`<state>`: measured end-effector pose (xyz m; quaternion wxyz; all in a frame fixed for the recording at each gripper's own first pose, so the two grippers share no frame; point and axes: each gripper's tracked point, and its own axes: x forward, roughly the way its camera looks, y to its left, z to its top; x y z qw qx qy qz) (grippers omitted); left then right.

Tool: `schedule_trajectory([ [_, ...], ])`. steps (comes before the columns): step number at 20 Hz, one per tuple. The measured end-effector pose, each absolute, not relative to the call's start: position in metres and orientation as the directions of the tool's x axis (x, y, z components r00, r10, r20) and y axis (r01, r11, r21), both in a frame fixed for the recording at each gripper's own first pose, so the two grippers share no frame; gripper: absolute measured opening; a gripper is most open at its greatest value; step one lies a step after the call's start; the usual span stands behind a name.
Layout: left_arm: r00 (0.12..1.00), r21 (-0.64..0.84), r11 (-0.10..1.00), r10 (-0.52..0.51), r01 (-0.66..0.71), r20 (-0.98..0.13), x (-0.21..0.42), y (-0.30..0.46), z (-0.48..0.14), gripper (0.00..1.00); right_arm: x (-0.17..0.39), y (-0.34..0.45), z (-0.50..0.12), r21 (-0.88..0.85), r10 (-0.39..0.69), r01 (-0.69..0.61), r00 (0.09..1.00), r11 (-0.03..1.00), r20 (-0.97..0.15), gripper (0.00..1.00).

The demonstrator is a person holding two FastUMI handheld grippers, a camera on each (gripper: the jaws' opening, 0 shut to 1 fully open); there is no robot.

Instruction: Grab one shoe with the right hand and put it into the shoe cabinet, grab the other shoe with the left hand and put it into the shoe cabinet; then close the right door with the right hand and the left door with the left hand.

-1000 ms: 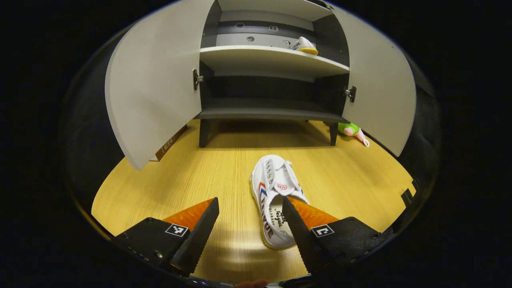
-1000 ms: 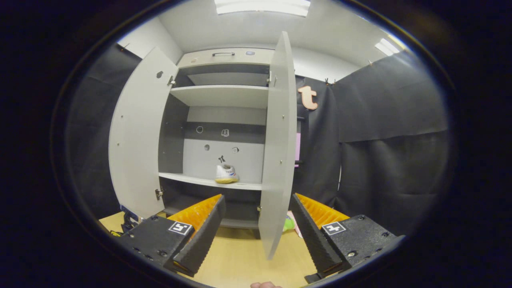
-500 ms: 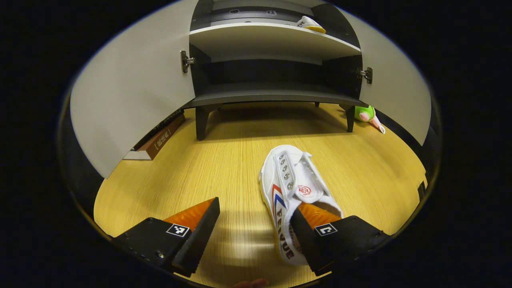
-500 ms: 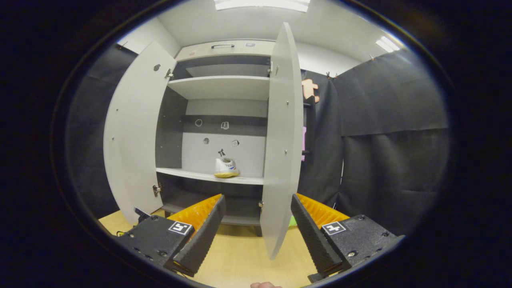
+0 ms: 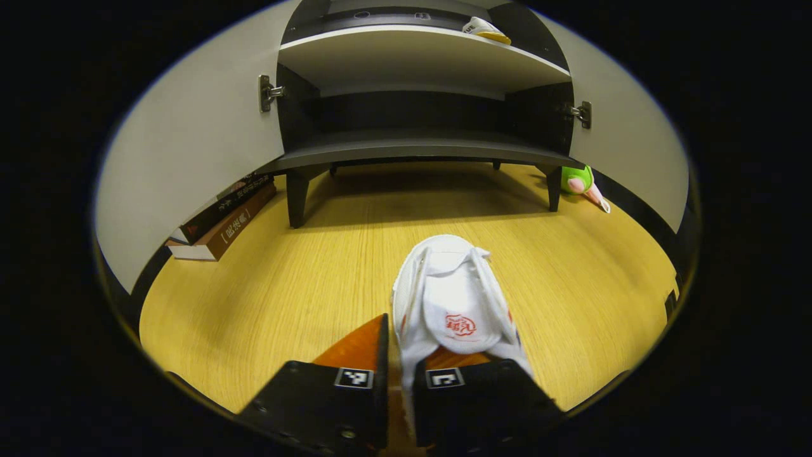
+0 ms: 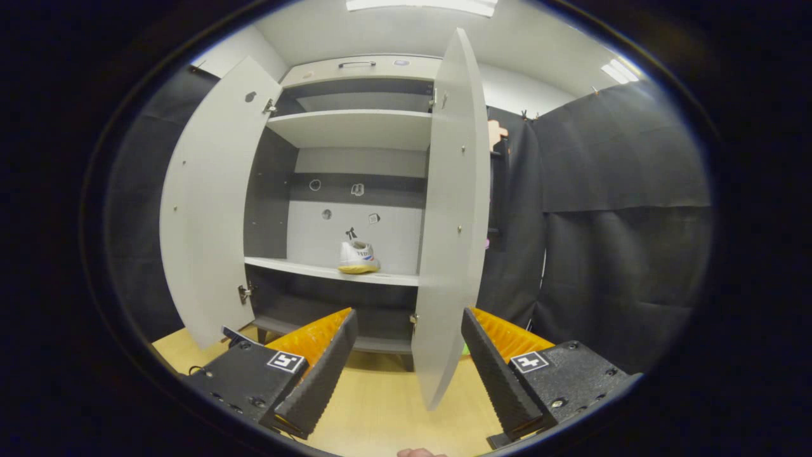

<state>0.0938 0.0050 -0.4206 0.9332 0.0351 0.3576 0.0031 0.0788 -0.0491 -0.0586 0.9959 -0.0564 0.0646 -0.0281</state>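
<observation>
A white shoe (image 5: 453, 304) with red and blue trim lies on the wooden floor, toe toward the cabinet. My left gripper (image 5: 398, 374) is shut on its heel-side wall, one finger outside and one inside the opening. The other white shoe (image 6: 358, 256) with a yellow sole stands on the cabinet's middle shelf (image 6: 330, 271), also seen as the shoe (image 5: 483, 28) on the shelf (image 5: 412, 54). My right gripper (image 6: 406, 355) is open and empty, held in front of the open right door (image 6: 450, 216). The left door (image 6: 206, 203) stands open too.
Books (image 5: 219, 219) lie on the floor behind the left door (image 5: 184, 152). A green and pink toy (image 5: 580, 184) sits by the cabinet's right leg. The wooden floor (image 5: 304, 266) runs between the shoe and the cabinet. Black cloth (image 6: 609, 222) hangs to the right.
My left gripper moved down onto the floor shoe and shut on its side wall. The right gripper drifted slightly, still open before the right door.
</observation>
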Motion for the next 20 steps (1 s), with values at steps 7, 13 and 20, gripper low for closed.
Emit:
schedule_trajectory([
  [7, 0.772, 0.083, 0.997, 0.05, 0.003, -0.634, 0.096, 0.005, -0.406, 0.0, 0.076, -0.041, -0.061, -0.107, -0.04, 0.026, 0.991, 0.994, -0.13, 1.0],
  [13, 0.849, 0.001, 1.0, -0.002, 0.003, -0.529, 0.098, 0.001, -0.315, 0.0, 0.067, -0.037, -0.052, -0.105, -0.03, 0.019, 0.994, 0.994, -0.106, 1.0],
  [20, 0.906, -0.109, 0.994, -0.025, -0.023, -0.423, 0.131, -0.013, -0.156, 0.0, 0.055, -0.026, -0.037, -0.083, 0.011, -0.016, 0.998, 0.996, -0.061, 1.0],
])
